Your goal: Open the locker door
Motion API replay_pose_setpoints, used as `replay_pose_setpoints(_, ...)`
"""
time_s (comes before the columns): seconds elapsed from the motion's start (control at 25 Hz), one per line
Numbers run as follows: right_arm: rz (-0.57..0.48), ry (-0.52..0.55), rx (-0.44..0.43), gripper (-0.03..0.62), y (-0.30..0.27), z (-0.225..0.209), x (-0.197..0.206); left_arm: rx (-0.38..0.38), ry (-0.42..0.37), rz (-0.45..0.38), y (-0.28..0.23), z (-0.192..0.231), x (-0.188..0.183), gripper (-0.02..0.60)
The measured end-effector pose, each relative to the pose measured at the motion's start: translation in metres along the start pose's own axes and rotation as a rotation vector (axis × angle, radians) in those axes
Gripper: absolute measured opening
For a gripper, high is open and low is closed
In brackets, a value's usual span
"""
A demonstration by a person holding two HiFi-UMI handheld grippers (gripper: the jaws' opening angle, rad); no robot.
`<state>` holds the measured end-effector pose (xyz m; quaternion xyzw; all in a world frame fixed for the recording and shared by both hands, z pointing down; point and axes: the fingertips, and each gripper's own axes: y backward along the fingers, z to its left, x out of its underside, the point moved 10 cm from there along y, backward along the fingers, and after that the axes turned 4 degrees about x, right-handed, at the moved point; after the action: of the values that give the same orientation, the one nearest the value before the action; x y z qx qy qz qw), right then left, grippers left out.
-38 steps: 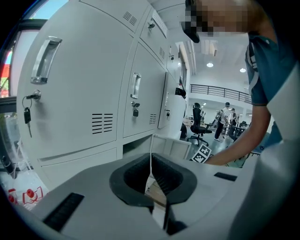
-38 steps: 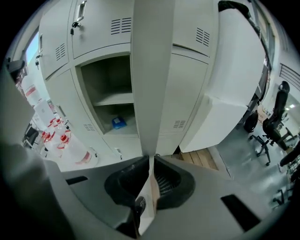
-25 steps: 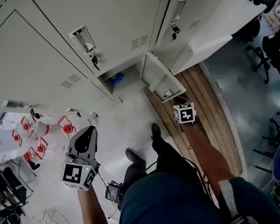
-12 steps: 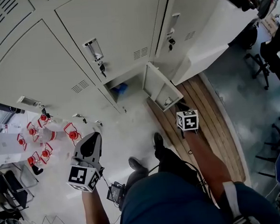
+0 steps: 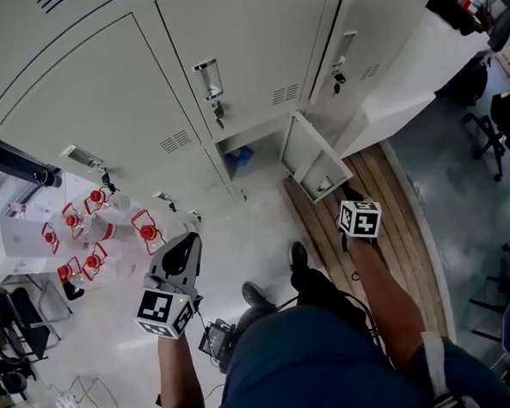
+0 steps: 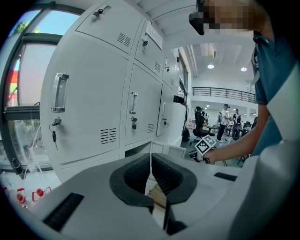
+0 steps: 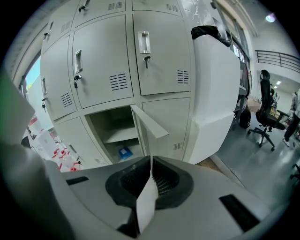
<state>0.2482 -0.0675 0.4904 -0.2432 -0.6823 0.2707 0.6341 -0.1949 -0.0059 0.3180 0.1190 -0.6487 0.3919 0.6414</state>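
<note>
The bottom locker's door (image 5: 314, 162) stands swung open to the right, showing its compartment (image 5: 253, 147) with a small blue thing (image 5: 241, 156) inside. My right gripper (image 5: 351, 195) hovers just below and right of the door's free edge, apart from it, jaws shut on nothing. In the right gripper view the shut jaws (image 7: 151, 161) point at the open door (image 7: 147, 123) and its shelf (image 7: 123, 136). My left gripper (image 5: 186, 239) hangs over the floor to the left, well away from the lockers. Its jaws (image 6: 151, 157) are shut and empty.
Closed lockers (image 5: 228, 45) with keys (image 5: 218, 113) in their locks fill the wall above. Red-and-white items (image 5: 93, 230) lie on the floor at left. A wooden platform (image 5: 393, 208) runs at right, beside a white cabinet (image 7: 215, 93). Office chairs (image 5: 488, 133) stand farther right. The person's shoes (image 5: 299, 256) are below the door.
Both grippers have risen a little and the view has tilted up, so more of the upper lockers shows. The locker door has kept its open angle.
</note>
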Motion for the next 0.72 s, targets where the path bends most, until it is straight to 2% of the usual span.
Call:
replay_pose_setpoints(0.48, -0.015, 0.021, -0.022, 0.037, 0.002, 0.012, -0.022, -0.023, -0.010, -0.011, 0.009, 0.007, -0.015, 0.026)
replay_pose_setpoints(0.72, -0.011, 0.091, -0.047, 0.037, 0.004, 0.023, -0.031, -0.023, -0.020, -0.028, 0.012, 0.012, -0.020, 0.026)
